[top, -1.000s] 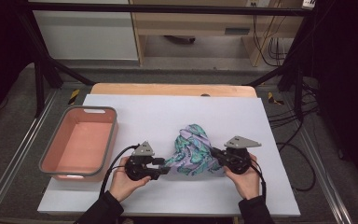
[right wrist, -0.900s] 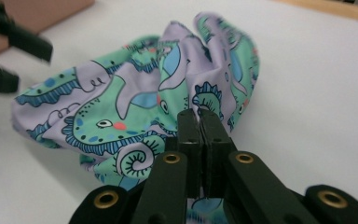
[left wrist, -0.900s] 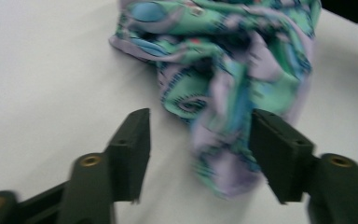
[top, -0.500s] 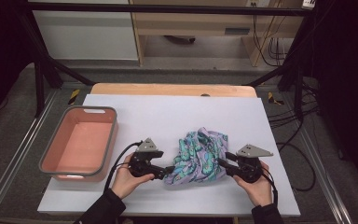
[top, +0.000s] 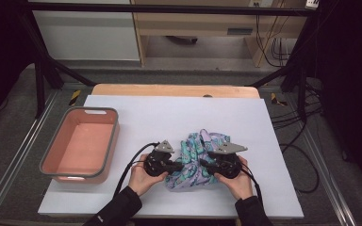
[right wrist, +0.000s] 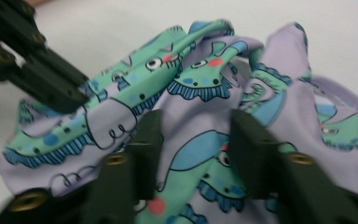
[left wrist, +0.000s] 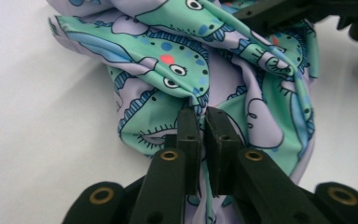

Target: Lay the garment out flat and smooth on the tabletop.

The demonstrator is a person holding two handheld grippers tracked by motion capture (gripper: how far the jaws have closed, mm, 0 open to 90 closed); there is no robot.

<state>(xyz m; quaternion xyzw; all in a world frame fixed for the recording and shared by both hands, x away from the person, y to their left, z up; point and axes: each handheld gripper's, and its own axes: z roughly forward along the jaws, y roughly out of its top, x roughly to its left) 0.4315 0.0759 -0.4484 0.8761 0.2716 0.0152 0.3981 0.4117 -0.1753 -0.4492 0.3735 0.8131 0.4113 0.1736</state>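
On white table: crumpled lilac cloth (green cartoon-creature print), btwn 2 tools.

Cloth on table, between claws; tub at table's left edge.

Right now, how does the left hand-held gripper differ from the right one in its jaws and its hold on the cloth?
The left hand-held gripper has its jaws nearly together, pinching a fold of the patterned cloth; the right hand-held gripper has its jaws apart, with cloth bunched between them. The left one's jaws have just closed, and so have the right one's, though only partway. Both meet the same cloth from opposite sides.
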